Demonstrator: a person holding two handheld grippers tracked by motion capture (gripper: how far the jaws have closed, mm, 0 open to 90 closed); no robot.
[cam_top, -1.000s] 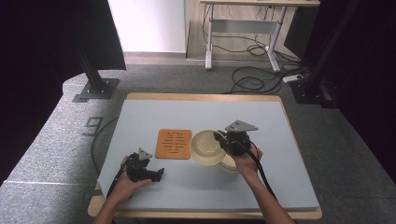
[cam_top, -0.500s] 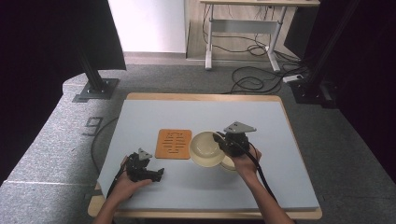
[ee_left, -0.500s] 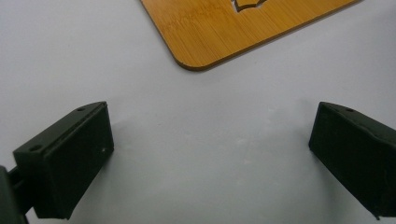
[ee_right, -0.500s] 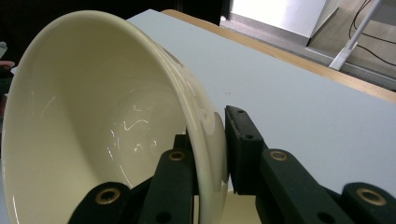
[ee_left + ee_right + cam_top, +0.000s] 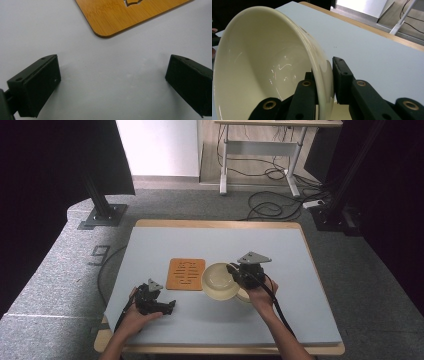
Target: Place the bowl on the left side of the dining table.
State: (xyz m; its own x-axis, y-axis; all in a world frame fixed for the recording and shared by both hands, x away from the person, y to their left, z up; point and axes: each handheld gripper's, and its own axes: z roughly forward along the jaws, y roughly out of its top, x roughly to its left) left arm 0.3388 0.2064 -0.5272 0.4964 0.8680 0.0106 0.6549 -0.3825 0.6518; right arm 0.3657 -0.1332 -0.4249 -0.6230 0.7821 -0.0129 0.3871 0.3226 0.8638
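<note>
Cream bowl point(image 5: 219, 281) unmoved, right tongs point(image 5: 329, 82) still pinching its rim, left tongs point(image 5: 112, 82) spread beside bamboo mat point(image 5: 120, 16).

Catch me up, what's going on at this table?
A person works two handheld grippers. The right gripper has its fingers shut on the rim of a cream bowl, holding it tilted beside the wooden coaster. A second bowl sits under it. The left gripper rests open on the table, holding nothing.

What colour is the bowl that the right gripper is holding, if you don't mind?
The bowl is a glossy cream, plain, without pattern; the right gripper view shows it best.
</note>
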